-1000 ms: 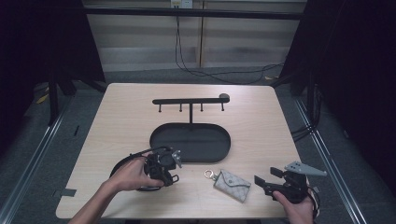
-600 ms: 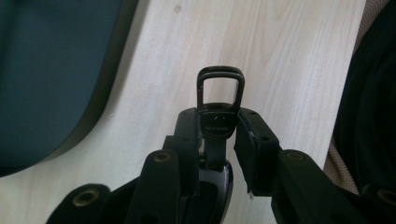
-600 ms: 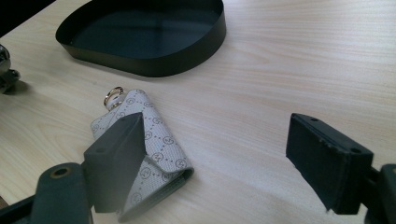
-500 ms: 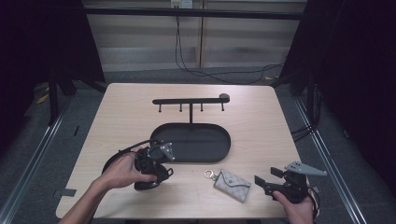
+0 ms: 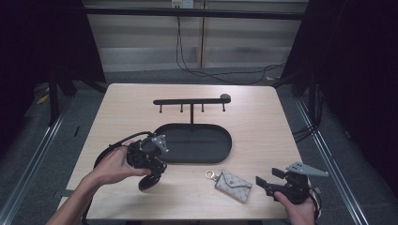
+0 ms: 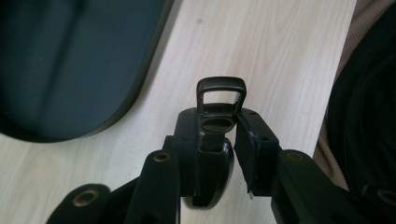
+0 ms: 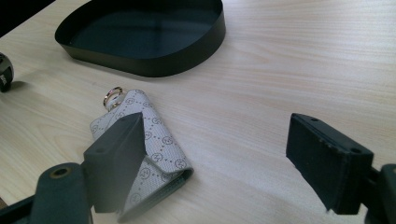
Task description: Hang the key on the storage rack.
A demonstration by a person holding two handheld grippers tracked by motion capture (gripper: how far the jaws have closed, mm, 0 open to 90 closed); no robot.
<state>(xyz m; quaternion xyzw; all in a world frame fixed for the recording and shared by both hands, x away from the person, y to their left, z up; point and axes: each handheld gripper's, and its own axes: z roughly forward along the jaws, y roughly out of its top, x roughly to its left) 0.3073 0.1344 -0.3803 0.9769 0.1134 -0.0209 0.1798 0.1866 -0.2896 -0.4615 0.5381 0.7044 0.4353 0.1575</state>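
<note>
Lifted off the table since the earlier frames, the left gripper (image 5: 151, 169) now sits a little higher and nearer the person, carrying a black key fob (image 6: 215, 140) with it; the right gripper (image 5: 264, 180) has stayed put.

At the left of the high view, the left hand (image 5: 112, 165) holds its gripper just off the near left end of the tray (image 5: 225, 140). In the left gripper view the jaws are clamped on the fob, whose loop (image 6: 221, 88) sticks out past the fingertips, above bare tabletop (image 6: 261, 46) beside the tray's rim.

At the middle, the dark oval tray lies on the table, with a black hook rack (image 5: 190, 101) standing behind it.

Right of the tray's near edge lies a patterned key pouch (image 5: 233, 185) with a metal ring (image 5: 210, 175) at its left end, flat on the table.

At the right, the right hand (image 5: 300, 211) holds its gripper low by the near edge, pointing at the pouch. Its jaws stand wide apart; in the right gripper view the left pad (image 7: 119, 161) hides part of the pouch, and whether it touches I cannot tell.
</note>
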